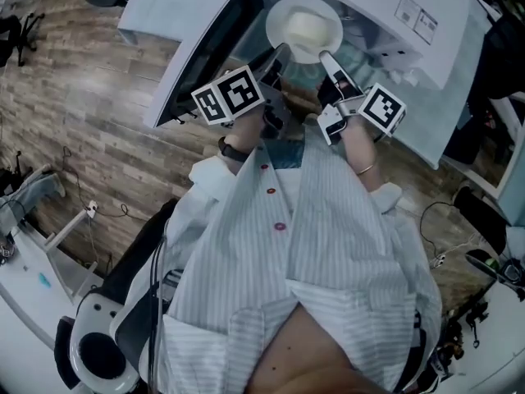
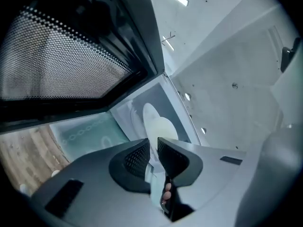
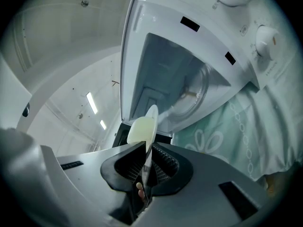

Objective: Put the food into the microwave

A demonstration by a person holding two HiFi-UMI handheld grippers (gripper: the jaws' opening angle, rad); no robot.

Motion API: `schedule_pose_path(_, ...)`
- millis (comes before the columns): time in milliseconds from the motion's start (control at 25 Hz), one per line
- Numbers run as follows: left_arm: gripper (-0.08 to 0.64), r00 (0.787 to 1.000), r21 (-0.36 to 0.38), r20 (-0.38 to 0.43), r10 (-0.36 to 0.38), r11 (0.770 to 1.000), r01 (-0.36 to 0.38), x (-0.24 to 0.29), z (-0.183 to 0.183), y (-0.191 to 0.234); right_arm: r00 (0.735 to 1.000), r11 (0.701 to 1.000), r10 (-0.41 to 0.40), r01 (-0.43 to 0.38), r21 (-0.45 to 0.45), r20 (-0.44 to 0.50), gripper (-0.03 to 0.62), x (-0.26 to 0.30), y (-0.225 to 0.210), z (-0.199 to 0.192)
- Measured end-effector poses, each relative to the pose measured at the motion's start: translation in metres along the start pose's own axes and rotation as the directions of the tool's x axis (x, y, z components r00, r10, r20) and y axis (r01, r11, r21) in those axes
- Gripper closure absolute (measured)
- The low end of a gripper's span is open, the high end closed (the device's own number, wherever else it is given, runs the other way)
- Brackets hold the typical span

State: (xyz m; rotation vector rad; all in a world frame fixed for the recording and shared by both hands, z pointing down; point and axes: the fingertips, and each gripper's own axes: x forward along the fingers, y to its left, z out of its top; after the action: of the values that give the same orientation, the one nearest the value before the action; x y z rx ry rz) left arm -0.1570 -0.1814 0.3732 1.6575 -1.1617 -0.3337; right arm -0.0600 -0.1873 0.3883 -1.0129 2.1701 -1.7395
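Note:
A white plate (image 1: 303,25) carrying pale yellow food (image 1: 308,31) hangs in front of the open white microwave (image 1: 410,31). My left gripper (image 1: 277,56) is shut on the plate's left rim and my right gripper (image 1: 328,58) on its right rim. In the left gripper view the plate (image 2: 158,126) stands edge-on between the pads of the left gripper (image 2: 153,152), with the dark mesh door (image 2: 57,65) above. In the right gripper view the right gripper (image 3: 147,155) pinches the plate (image 3: 142,127), and the cavity with its glass turntable (image 3: 196,91) lies just beyond.
The microwave door (image 1: 205,48) swings out to the left. A teal patterned cloth (image 3: 232,136) covers the table under the microwave. Control knobs (image 3: 266,38) sit on its right side. Wooden floor (image 1: 82,97), cables and a white stand (image 1: 90,335) lie behind me.

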Motion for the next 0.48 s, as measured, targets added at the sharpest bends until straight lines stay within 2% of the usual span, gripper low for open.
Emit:
schedule_pose_path(240,0.511,0.996,0.026,-0.078,-0.038,0.999,0.04,0.009,-0.003,0.002,0.996,0.999,-0.038,0.037,0.023,0.081,0.541,-0.005,-0.007,-0.001)
schedule_pose_path(360,0.511,0.993,0.033,-0.105,-0.048,0.998,0.052,0.012,-0.007,0.002,0.991,0.996,-0.084,0.08,0.038,0.104,0.541,-0.011,-0.015,-0.003)
schedule_pose_path(480,0.511,0.991,0.038,-0.124,-0.051,0.998,0.056,0.016,-0.009,0.003,0.99,0.997,-0.073,0.068,0.042,0.119,0.541,-0.011,-0.015,-0.001)
